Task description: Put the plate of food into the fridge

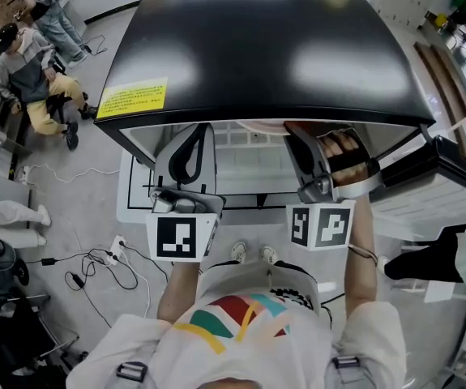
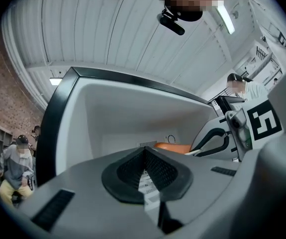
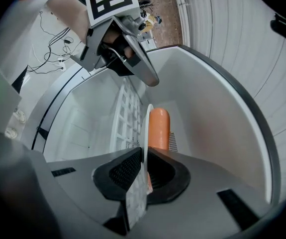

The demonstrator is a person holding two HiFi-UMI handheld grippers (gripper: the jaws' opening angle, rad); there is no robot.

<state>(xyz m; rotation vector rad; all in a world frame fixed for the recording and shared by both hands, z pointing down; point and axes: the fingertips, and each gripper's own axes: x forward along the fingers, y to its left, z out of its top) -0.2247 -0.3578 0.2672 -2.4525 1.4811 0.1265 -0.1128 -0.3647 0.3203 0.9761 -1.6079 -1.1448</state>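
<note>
Reaching into fridge (image 1: 265,47), right gripper (image 3: 143,171) clamping plate (image 3: 146,128), left gripper (image 2: 145,171) closed alongside

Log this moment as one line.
right gripper: shut on plate | load: orange food | place: inside fridge | left gripper: shut, empty

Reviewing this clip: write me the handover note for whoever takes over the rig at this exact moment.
Left claw: shut, empty, at the fridge opening.
Right claw: shut on the rim of the plate, which carries the orange food.
Position: the plate is inside the fridge cavity, over the wire shelf. Whether it touches the shelf is unclear.
Done: door open, plate inside.
Left: set the plate on the shelf, release, pull both claws out, probably close the door.
</note>
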